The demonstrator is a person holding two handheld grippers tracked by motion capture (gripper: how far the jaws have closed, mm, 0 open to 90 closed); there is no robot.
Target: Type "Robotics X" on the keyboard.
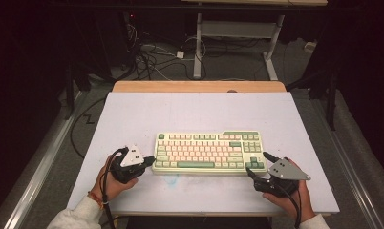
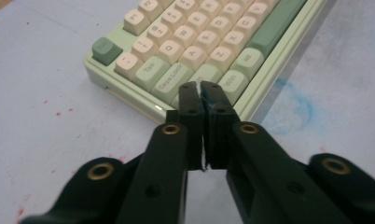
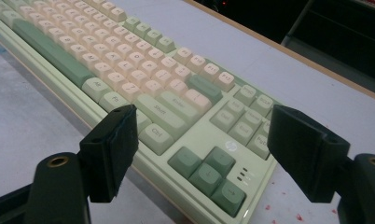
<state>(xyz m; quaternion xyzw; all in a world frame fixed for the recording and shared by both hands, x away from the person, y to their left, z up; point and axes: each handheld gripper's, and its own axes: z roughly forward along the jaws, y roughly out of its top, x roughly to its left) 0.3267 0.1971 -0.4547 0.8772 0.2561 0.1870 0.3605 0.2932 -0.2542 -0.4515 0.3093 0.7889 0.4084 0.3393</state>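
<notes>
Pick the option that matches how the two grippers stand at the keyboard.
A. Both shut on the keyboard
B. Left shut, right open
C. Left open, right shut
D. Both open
B: the left gripper has its jaws pressed together at the keyboard's near left corner, while the right gripper has its jaws spread wide over the arrow-key corner.

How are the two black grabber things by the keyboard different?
The left gripper has its jaws pressed shut; the right gripper has its jaws wide open. The left gripper sits at the keyboard's near left corner, by Caps Lock; the right gripper straddles its right corner, around the arrow keys. Both are black and hand-held.
</notes>
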